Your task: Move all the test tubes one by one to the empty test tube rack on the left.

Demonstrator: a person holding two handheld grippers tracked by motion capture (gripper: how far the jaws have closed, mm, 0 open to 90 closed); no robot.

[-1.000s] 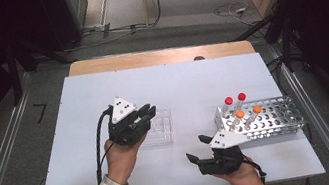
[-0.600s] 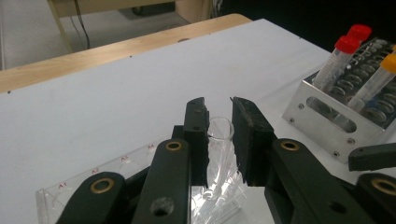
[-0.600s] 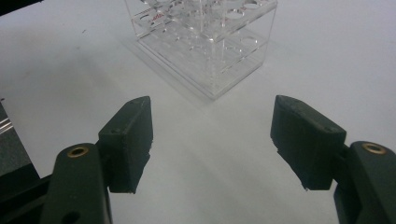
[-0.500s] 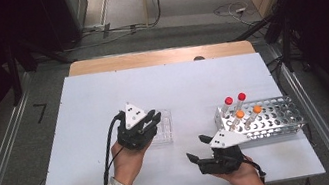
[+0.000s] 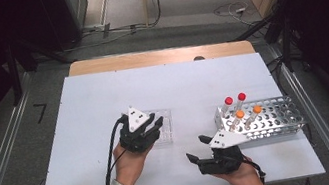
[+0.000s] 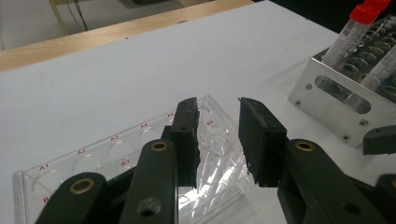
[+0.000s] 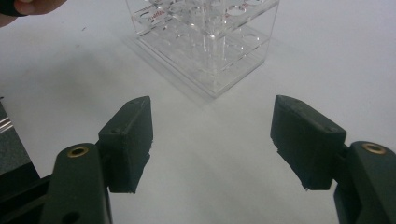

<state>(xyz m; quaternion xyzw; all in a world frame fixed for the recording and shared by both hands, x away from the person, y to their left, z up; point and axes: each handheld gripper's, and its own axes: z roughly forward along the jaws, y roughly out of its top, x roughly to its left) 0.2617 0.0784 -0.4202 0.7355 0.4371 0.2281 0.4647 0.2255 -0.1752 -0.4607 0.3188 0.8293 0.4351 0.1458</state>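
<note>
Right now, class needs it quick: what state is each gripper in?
Left gripper: open, holding nothing, poised over the clear well rack.
Right gripper: open wide, holding nothing.

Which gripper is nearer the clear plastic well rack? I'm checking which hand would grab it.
Left. The left gripper is over the clear plastic well rack, jaws at its edge. The right gripper sits apart, toward the person, jaws wide open.
</note>
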